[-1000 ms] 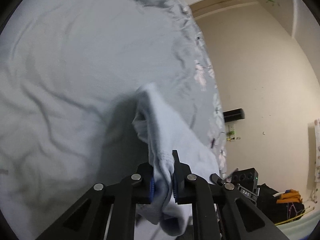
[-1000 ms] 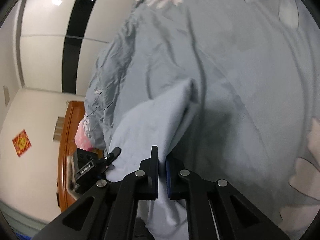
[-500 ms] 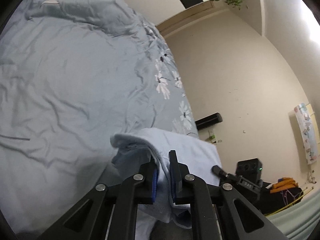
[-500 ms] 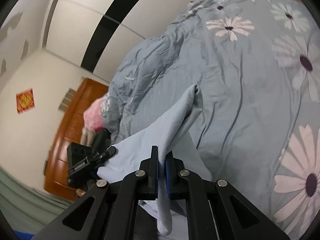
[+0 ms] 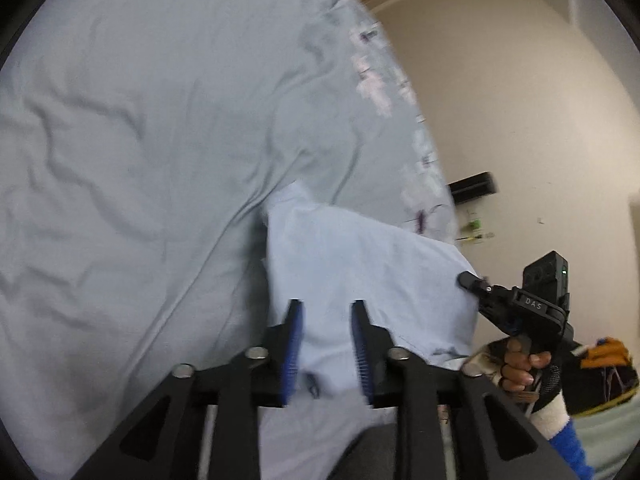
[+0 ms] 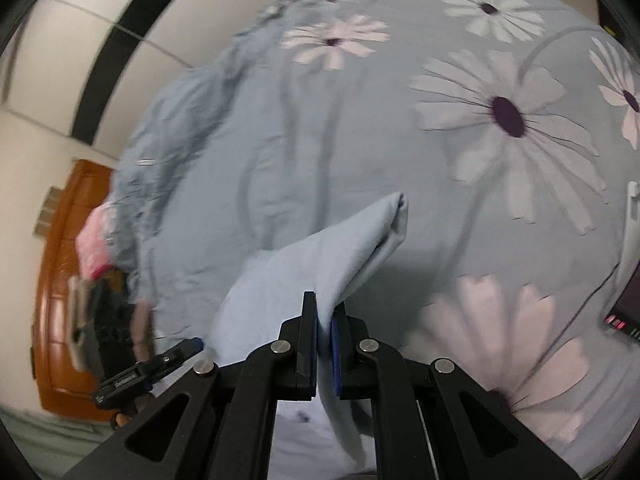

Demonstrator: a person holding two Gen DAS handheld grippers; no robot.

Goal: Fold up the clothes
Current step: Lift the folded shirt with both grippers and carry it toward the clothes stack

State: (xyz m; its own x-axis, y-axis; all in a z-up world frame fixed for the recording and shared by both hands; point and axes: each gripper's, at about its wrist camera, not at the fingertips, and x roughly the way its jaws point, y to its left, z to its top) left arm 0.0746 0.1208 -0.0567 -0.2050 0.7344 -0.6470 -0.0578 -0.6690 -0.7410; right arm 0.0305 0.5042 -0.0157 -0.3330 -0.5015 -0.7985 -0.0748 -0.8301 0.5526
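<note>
Pale blue garment (image 5: 360,272), in the left wrist view, spread just ahead of the left hand-held gripper (image 5: 326,344) and lying between its blue-padded fingers (image 5: 291,344); jaws apart, gripping nothing. Draped over the grey-blue bed cover (image 5: 140,140), well to the left and ahead. Right hand-held gripper (image 5: 472,282) off to the right, touching the garment's far edge, held by a gloved hand (image 5: 516,364).

Pale blue garment (image 6: 320,264), in the right wrist view, pinched between the right hand-held gripper's (image 6: 325,340) closed jaws, rising ahead to a folded tip and hanging down below. Daisy-print bed cover (image 6: 500,120) ahead and to the right. Orange wooden headboard (image 6: 60,260) far left.
</note>
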